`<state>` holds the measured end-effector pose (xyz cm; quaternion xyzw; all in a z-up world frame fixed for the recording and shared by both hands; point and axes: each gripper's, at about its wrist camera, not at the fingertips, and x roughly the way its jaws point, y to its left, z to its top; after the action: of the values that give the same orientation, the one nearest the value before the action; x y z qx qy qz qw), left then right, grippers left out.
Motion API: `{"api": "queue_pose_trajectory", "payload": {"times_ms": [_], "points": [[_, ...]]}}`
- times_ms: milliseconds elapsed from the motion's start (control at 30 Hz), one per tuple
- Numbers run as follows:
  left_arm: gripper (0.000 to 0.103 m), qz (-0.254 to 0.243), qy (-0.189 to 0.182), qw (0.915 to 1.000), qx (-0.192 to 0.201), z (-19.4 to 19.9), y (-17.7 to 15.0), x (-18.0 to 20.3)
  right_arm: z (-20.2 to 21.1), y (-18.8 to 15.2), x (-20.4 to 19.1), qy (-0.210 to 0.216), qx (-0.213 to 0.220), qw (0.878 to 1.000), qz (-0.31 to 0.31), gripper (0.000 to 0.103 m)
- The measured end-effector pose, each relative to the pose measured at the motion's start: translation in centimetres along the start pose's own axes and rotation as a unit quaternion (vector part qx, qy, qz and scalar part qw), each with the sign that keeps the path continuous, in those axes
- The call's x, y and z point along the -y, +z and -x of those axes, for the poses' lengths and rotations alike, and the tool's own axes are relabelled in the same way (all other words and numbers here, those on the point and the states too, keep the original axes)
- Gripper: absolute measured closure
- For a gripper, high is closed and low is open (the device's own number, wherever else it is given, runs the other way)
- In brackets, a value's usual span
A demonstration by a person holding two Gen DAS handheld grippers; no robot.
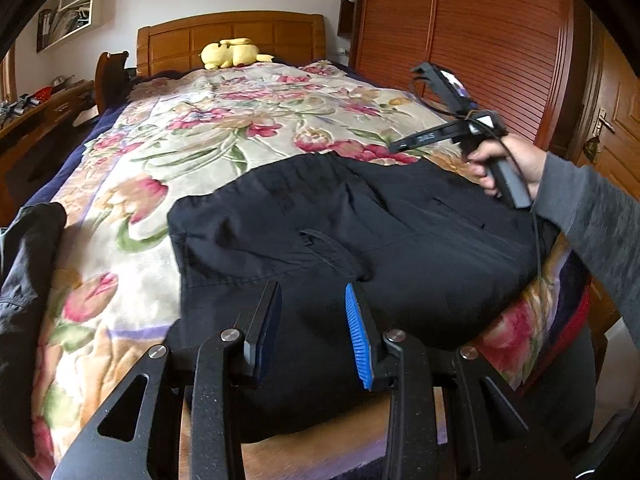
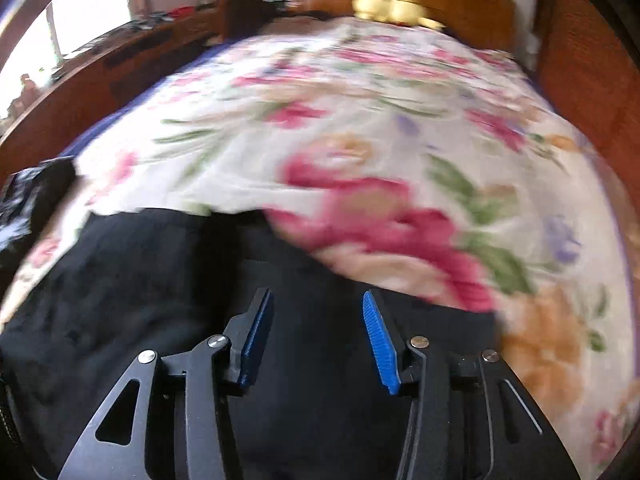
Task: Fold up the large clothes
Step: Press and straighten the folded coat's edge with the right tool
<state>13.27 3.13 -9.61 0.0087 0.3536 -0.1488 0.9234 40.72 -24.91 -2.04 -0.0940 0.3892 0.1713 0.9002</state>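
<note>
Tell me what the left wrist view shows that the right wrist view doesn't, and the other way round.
Only the left wrist view shows the right gripper held up in the person's hand above the bed, the wooden wardrobe, a door handle and the wall shelves. Only the right wrist view shows the bright window beside the long desk, though the frame is blurred. Both show the black trousers on the floral blanket, the yellow plush toy by the headboard, a dark garment at the left edge, and open fingers.

Pale lettering runs along the side of the right claw (image 1: pixel 400 145), perhaps "DAS"; too small to read.
</note>
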Motion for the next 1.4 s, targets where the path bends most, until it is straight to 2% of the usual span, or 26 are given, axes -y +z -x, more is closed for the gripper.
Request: {"api": "queue_pose_trajectory", "payload": {"times_ms": [67,200,367,400,433,467,533,600,667,767,933,1067,1167,1233,1300,1333,1400], "points": [[0.069,0.000,-0.001,1.0000,-0.002,-0.2,0.0,0.3,-0.3,-1.1,3.0,-0.033,-0.024,0.999,-0.014,0.055],[0.069,0.003,0.000,1.0000,-0.008,-0.8,0.0,0.6,-1.3,-3.2,7.4,-0.056,-0.055,0.995,-0.054,0.055],[0.069,0.004,0.005,0.9999,-0.014,-1.5,-0.1,0.9,-3.0,-4.7,9.7,-0.010,-0.072,0.993,-0.092,0.055],[0.069,0.005,0.007,0.9999,-0.015,-1.5,-0.1,0.9,-2.9,-4.7,9.6,-0.003,-0.072,0.993,-0.091,0.058],[0.069,0.005,0.009,0.9998,-0.016,-1.6,-0.1,0.9,-2.8,-4.9,9.6,0.009,-0.071,0.994,-0.085,0.079],[0.069,0.005,0.010,0.9998,-0.018,-1.7,-0.1,0.9,-2.4,-5.2,9.8,0.013,-0.067,0.995,-0.076,0.088],[0.069,0.006,0.012,0.9997,-0.022,-2.0,-0.1,0.9,-1.9,-5.2,9.6,-0.003,-0.050,0.997,-0.059,0.097],[0.069,0.007,0.013,0.9995,-0.026,-2.3,-0.3,0.9,-1.0,-5.2,10.3,-0.025,-0.022,0.997,-0.068,0.097],[0.069,0.009,0.015,0.9995,-0.028,-2.6,-0.4,0.8,-0.3,-5.3,10.9,-0.043,-0.018,0.996,-0.078,0.098],[0.069,0.013,0.016,0.9994,-0.029,-2.6,-0.5,0.7,-0.7,-5.8,11.1,-0.039,-0.031,0.995,-0.083,0.098],[0.069,0.013,0.013,0.9995,-0.026,-2.2,-0.3,1.1,2.9,-5.9,10.4,-0.046,-0.002,0.996,-0.080,0.097],[0.069,0.011,0.008,0.9997,-0.020,-1.8,-0.1,1.6,7.7,-7.0,8.5,-0.049,0.023,0.997,-0.049,0.092],[0.069,0.009,0.001,0.9998,-0.015,-1.7,0.2,2.2,11.3,-8.8,6.9,-0.045,0.046,0.998,-0.024,0.082],[0.069,0.006,-0.003,0.9999,-0.014,-1.7,0.3,2.6,13.2,-10.1,6.1,-0.041,0.061,0.997,-0.021,0.062],[0.069,0.002,-0.009,0.9999,-0.013,-1.8,0.5,3.1,15.0,-11.6,5.7,-0.030,0.068,0.997,-0.025,0.049],[0.069,0.000,-0.012,0.9998,-0.013,-1.9,0.5,3.4,15.5,-12.3,5.4,-0.026,0.069,0.997,-0.027,0.044],[0.069,-0.006,-0.017,0.9997,-0.014,-2.1,0.6,4.1,16.2,-13.9,4.5,-0.019,0.068,0.997,-0.024,0.043]]}}
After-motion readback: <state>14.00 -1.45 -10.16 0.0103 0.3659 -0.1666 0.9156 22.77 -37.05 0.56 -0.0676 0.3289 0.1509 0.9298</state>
